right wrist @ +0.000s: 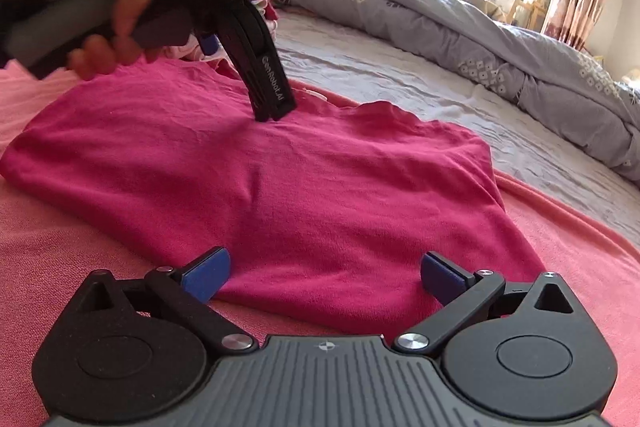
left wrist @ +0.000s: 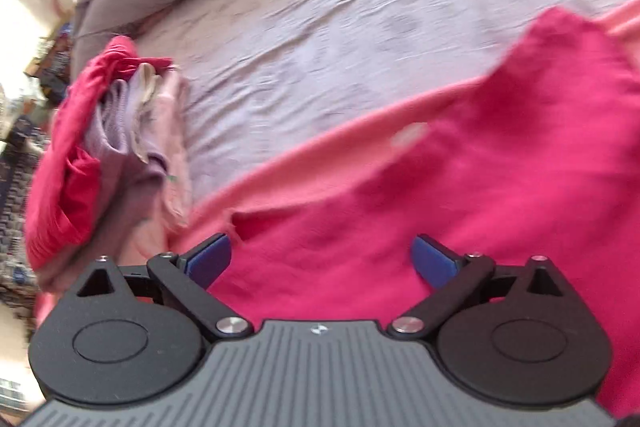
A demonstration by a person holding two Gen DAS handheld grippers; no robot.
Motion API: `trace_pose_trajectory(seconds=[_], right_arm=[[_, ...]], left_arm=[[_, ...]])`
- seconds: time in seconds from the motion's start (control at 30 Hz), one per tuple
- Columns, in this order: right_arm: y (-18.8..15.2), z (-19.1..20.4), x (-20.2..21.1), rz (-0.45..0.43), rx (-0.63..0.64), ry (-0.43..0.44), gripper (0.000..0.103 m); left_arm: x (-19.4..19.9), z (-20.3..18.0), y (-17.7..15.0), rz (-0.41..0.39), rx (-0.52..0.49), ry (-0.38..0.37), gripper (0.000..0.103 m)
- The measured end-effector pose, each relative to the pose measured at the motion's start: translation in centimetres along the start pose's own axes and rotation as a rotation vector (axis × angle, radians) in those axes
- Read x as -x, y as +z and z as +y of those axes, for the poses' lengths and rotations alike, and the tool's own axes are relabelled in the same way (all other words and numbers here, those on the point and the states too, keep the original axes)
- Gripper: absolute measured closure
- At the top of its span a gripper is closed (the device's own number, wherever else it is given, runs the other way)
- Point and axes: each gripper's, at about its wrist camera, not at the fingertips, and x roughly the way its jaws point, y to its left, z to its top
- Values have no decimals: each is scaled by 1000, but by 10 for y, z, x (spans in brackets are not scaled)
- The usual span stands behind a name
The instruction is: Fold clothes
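Soft magenta garment (right wrist: pixel 280 187) lies rumpled, partly folded, on pink blanket (right wrist: pixel 48 239).

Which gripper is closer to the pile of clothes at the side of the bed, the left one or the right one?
Left. The left gripper is open over the magenta shirt, with the pile of clothes just beyond it. The right gripper is open at the shirt's opposite edge, farther away.
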Motion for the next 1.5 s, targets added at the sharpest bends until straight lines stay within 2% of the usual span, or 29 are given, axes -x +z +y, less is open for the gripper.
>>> trace_pose_trajectory(seconds=[0.03,0.1,0.13,0.23,0.33,0.37,0.47,0.53,0.63,0.7,0.77,0.8,0.83,0.9,0.93,1.0,1.1,1.2,1.27,1.4,1.5], right_arm=[[0,0,0,1,-3,2,0],[0,-1,0,2,-9,7,0],[0,-1,0,5,-12,9,0],[3,-3,0,20,-21,18,0],[13,-10,4,65,-43,29,3],[15,-17,11,71,-88,37,5],[17,-47,35,91,-282,50,5],[9,-75,44,139,-457,33,5],[-14,-120,46,209,-757,13,7],[-31,-147,41,224,-939,29,13],[-40,-163,31,208,-1048,90,14],[-40,-168,25,191,-1076,121,18],[-32,-167,23,173,-1031,106,23],[-16,-166,21,137,-941,76,23],[-6,-163,21,106,-859,97,23],[9,-159,13,100,-702,168,23],[17,-161,-13,155,-592,250,23],[14,-160,-18,234,-510,348,25],[13,-153,-9,257,-414,398,26],[22,-141,10,266,-170,504,26],[32,-145,4,253,-98,546,26]], left_arm=[[-9,4,5,7,6,14,4],[-19,10,17,7,42,-12,3],[-23,8,23,-4,25,-3,3],[-31,1,37,-35,-20,38,0],[-35,0,50,-44,-36,86,5],[-34,1,53,-46,-32,98,6],[-9,7,45,-97,-4,90,6],[12,8,32,-122,10,62,7],[47,2,0,-116,16,-62,7],[69,-6,-23,-107,11,-149,7],[82,-21,-43,-88,-38,-205,7],[82,-28,-51,-67,-56,-211,7],[83,-35,-59,-47,-74,-217,7],[83,-46,-71,-15,-103,-211,7],[81,-48,-75,-3,-108,-200,7],[75,-45,-80,21,-84,-198,5],[68,-32,-82,51,-18,-218,4],[69,-25,-81,58,11,-213,4],[68,-26,-81,63,15,-208,4],[66,-27,-81,74,23,-196,4],[64,-27,-81,82,29,-188,3]])
